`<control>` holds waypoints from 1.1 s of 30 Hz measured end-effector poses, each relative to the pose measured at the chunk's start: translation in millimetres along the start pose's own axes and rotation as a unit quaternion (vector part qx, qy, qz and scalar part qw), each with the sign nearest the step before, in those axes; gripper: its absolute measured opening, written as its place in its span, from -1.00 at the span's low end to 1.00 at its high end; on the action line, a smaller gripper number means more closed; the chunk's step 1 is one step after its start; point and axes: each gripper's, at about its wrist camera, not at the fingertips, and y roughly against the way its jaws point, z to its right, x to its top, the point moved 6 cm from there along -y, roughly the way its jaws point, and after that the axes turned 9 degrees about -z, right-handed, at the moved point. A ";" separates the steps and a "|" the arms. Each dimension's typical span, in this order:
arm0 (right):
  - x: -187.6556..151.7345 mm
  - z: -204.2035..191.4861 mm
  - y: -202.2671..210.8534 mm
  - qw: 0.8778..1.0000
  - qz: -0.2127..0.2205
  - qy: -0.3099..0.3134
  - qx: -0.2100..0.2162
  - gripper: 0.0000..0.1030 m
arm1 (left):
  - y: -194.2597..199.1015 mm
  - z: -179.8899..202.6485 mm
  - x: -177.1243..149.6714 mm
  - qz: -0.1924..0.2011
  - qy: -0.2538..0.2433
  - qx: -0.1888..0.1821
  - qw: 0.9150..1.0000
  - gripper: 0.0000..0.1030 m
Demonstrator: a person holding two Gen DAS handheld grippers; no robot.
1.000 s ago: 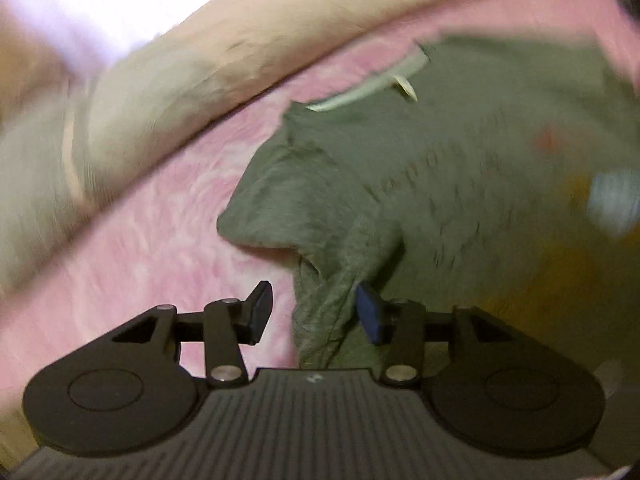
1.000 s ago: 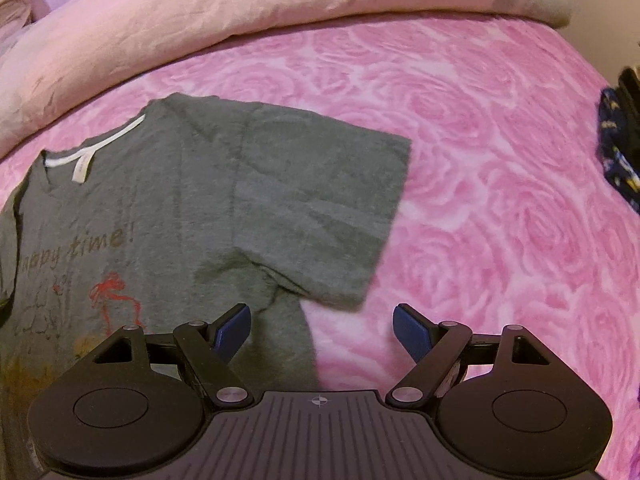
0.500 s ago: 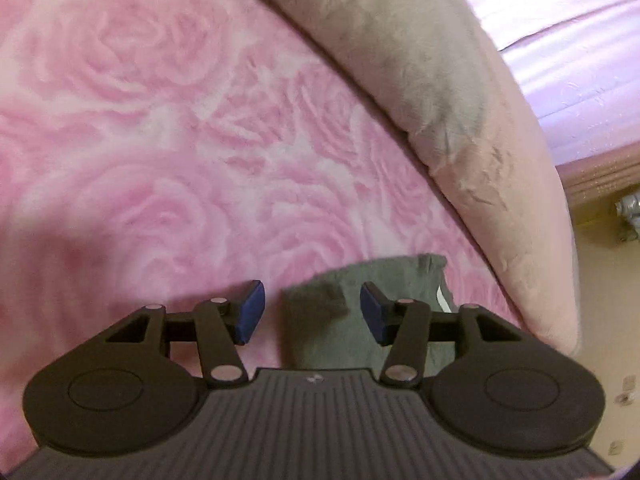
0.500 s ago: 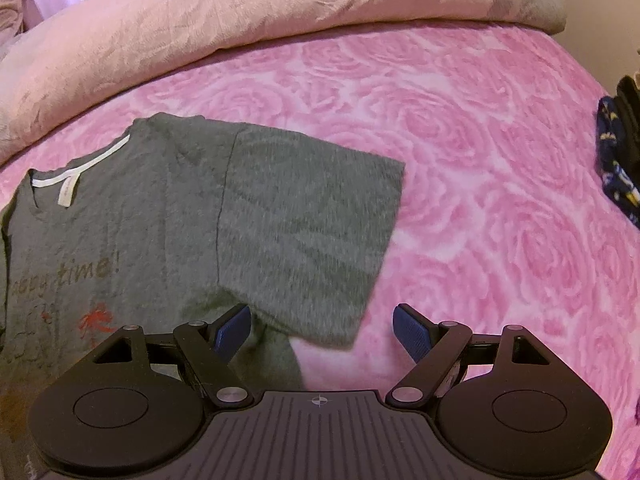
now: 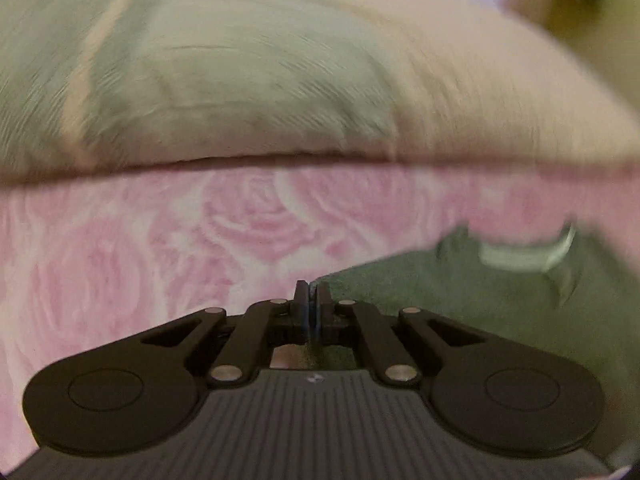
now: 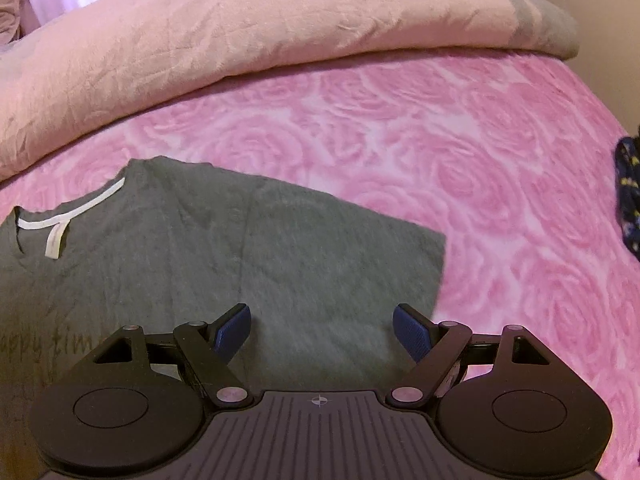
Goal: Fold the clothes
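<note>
A grey T-shirt [image 6: 160, 260] with a white neck band [image 6: 72, 212] lies flat on the pink rose bedcover [image 6: 440, 140]. My right gripper [image 6: 322, 330] is open and hovers over the shirt's spread sleeve, one pad on each side of it and neither touching. In the blurred left wrist view the same T-shirt [image 5: 460, 300] fills the lower right. My left gripper [image 5: 310, 300] sits at the shirt's near edge with its jaws closing to shut. A sliver of grey cloth shows between the pads.
A rolled pale pink and grey duvet [image 6: 240, 32] runs along the far side of the bed, and it looms close ahead of the left gripper as the duvet [image 5: 240, 80]. A dark blue patterned garment [image 6: 628, 200] lies at the right edge.
The left gripper swung across the bed to the shirt's edge and went from open to shut on the cloth. The right gripper moved forward over the sleeve and stayed open.
</note>
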 end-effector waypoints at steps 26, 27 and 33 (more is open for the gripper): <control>-49.3 -50.3 3.9 0.995 -0.033 0.061 0.066 0.58 | 86.7 -5.0 -159.6 -0.049 0.169 -0.171 0.970 -0.68; -51.3 -56.2 3.7 0.995 -0.035 0.062 0.071 0.58 | 84.3 -6.5 -162.0 -0.046 0.180 -0.180 0.966 -0.68; -58.8 -88.9 9.4 0.992 -0.041 0.079 0.091 0.58 | 79.4 -7.3 -162.7 -0.005 0.194 -0.202 0.960 -0.94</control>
